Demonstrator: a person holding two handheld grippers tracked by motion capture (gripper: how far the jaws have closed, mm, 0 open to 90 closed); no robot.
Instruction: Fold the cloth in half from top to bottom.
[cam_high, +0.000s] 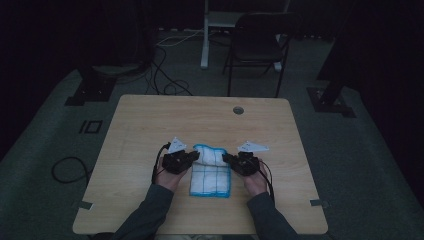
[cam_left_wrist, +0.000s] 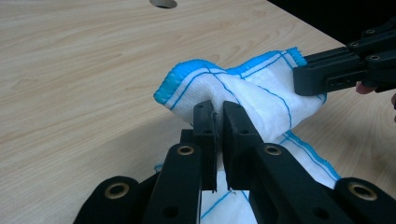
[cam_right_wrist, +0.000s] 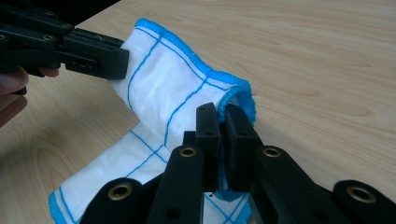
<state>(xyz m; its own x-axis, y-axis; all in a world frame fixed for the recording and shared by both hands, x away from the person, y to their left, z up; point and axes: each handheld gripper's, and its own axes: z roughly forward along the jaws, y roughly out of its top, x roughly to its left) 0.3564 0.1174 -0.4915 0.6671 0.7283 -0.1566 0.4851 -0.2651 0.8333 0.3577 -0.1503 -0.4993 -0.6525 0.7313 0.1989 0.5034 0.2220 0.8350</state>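
Left tool (cam_left_wrist: 218, 123) and right tool (cam_right_wrist: 223, 126) each pinch the cloth's (cam_high: 210, 175) far edge.

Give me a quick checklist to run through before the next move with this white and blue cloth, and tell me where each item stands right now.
1. Left hand-held gripper clamped on the cloth: ok, fabric is pinched between its closed jaws.
2. Right hand-held gripper clamped on the cloth: ok, jaws are shut over the blue hem.
3. Both grips on the far end of the cloth, one at each side: ok in the high view.
4. Near part of the cloth lying flat on the table: ok, the far end is lifted and bunched.
5. Table ahead free for laying the cloth: ok, just a cable hole near the far edge.
6. Grip catching one layer or several: cannot tell.
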